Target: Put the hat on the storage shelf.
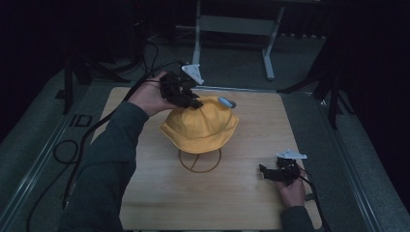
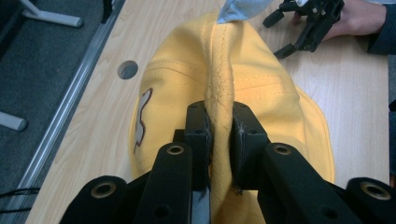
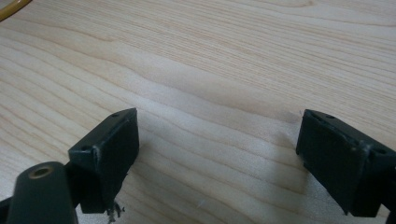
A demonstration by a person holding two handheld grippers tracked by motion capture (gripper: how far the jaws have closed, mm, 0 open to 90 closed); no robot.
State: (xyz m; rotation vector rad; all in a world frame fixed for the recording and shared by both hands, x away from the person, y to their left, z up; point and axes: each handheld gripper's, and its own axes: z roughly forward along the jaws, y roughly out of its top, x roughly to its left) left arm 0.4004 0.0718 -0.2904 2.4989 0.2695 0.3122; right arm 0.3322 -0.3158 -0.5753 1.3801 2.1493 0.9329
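Note:
A yellow bucket hat (image 1: 200, 124) sits over a stand whose yellow wire ring (image 1: 199, 162) rests on the wooden table (image 1: 159, 203). My left gripper (image 1: 195, 103) is at the hat's crown, far-left side. In the left gripper view that gripper (image 2: 219, 116) is shut on a raised fold of the hat (image 2: 266, 88). My right gripper (image 1: 265, 173) rests low at the table's front right, well apart from the hat. Its jaws (image 3: 217, 140) stand wide open over bare wood.
A pale blue-grey piece (image 1: 226, 102) pokes out beyond the crown. The hat carries a small light patch (image 2: 142, 119) on its side. A round hole (image 2: 127, 69) is cut in the tabletop near the metal edge rail (image 2: 65, 112). Cables (image 1: 72, 150) trail off the table's left.

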